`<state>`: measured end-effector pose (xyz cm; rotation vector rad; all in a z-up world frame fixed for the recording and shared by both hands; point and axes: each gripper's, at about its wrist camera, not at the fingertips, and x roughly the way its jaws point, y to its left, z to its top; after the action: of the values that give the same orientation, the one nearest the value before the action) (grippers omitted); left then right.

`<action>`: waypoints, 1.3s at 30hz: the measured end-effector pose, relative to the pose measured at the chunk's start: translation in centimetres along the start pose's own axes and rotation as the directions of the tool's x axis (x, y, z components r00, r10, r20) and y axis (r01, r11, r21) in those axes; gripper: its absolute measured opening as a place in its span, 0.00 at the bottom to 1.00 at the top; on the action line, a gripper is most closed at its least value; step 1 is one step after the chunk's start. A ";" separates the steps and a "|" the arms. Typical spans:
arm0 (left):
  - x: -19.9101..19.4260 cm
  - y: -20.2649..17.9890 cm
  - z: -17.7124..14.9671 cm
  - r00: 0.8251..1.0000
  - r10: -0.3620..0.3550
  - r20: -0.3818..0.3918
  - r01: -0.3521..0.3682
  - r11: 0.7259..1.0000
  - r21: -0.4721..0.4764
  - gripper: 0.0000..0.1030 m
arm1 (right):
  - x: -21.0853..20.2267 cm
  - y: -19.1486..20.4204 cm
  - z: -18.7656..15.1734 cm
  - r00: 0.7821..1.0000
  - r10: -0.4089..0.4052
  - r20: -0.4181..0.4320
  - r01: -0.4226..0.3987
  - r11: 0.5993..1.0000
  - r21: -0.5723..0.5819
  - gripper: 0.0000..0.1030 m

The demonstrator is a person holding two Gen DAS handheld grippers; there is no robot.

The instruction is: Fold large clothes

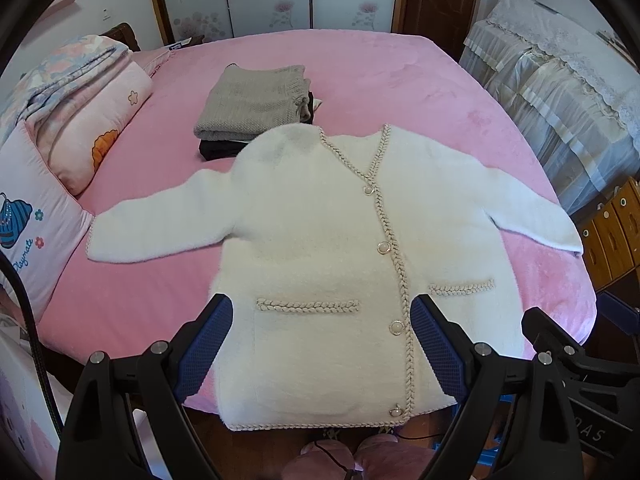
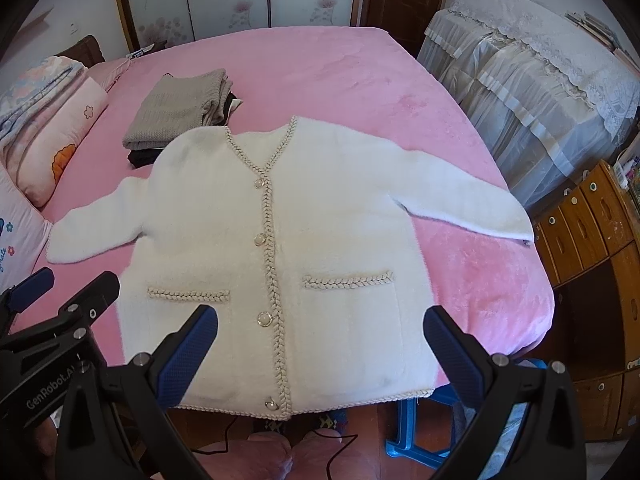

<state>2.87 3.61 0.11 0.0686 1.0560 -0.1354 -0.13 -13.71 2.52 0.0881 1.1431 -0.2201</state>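
Observation:
A white fuzzy cardigan point(image 1: 320, 240) with braided beige trim and pearl buttons lies flat, front up, on the pink bed point(image 1: 360, 72), sleeves spread to both sides. It also shows in the right wrist view point(image 2: 288, 240). My left gripper point(image 1: 322, 320) is open and empty, held above the cardigan's lower hem over the left pocket. My right gripper point(image 2: 320, 330) is open and empty above the hem near the right pocket. The right gripper's body shows at the right edge of the left wrist view point(image 1: 568, 360).
A folded grey knit on dark clothes point(image 1: 252, 108) lies behind the cardigan. Pillows and a folded quilt point(image 1: 76, 112) line the left side. A lace-covered piece of furniture point(image 2: 532, 76) and wooden drawers point(image 2: 592, 220) stand at the right. A blue stool point(image 2: 420, 428) sits on the floor.

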 end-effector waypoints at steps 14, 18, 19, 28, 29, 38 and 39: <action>0.2 0.6 0.2 0.999 -0.013 -0.034 0.015 0.999 0.040 0.87 | -0.3 0.1 -0.5 1.000 0.003 0.004 -0.003 0.999 0.041 1.00; 0.1 0.6 0.3 0.999 -0.017 -0.037 0.019 0.999 0.044 0.87 | -0.5 0.2 -0.5 1.000 -0.009 0.014 0.009 0.999 0.036 1.00; 0.1 0.6 0.3 0.999 -0.020 -0.036 0.022 0.999 0.044 0.87 | -0.6 0.3 -0.5 1.000 -0.012 0.017 0.012 0.999 0.035 1.00; 0.1 0.9 0.6 0.999 -0.030 -0.026 0.031 0.998 0.049 0.87 | -1.0 0.7 -0.3 0.999 -0.033 0.034 0.032 0.999 0.032 1.00; 0.1 0.9 0.6 0.999 -0.030 -0.025 0.031 0.998 0.051 0.87 | -1.0 0.8 -0.3 0.999 -0.035 0.036 0.034 0.999 0.033 1.00; 0.1 1.2 0.8 0.999 -0.035 -0.021 0.036 0.998 0.059 0.87 | -1.3 0.9 -0.3 0.999 -0.032 0.036 0.030 0.998 0.047 1.00; 0.1 1.2 0.8 0.999 -0.036 -0.022 0.037 0.997 0.061 0.87 | -1.3 1.0 -0.3 0.999 -0.034 0.036 0.032 0.998 0.049 1.00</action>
<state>3.82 4.72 0.37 0.1061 1.0740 -0.2008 -0.71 -12.53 3.56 0.1079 1.1031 -0.2774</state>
